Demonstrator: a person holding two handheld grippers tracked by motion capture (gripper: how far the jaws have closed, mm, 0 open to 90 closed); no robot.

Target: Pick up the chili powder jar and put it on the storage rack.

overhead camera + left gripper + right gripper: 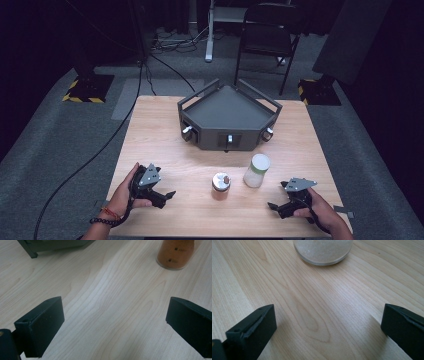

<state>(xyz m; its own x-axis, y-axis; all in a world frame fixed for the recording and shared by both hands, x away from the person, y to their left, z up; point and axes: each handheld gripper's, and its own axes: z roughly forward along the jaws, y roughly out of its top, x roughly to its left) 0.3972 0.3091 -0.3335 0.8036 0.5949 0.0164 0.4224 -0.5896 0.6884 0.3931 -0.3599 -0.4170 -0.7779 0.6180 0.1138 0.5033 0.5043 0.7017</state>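
Pale wood grain runs across the desk (165,145), and on it two jars stand near each other toward the person's side: an orange-filled jar (220,185) at the middle and a white-filled jar (256,170) just to its right and a little farther back, with a dark tray (227,116) well behind them. The left gripper (165,196) rests low on the desk with its fingers (41,326) wide apart and nothing between them; the right gripper (274,205) likewise has its fingers (252,331) spread and empty. Judging by where each points, the step is the approach: left toward the orange jar, right toward the white one. To do it well, keep each gripper level, centre the jar between the fingers before closing, and grip the body below the lid. Whether the lids are screwed tight is hard to tell from here, so lift gently.
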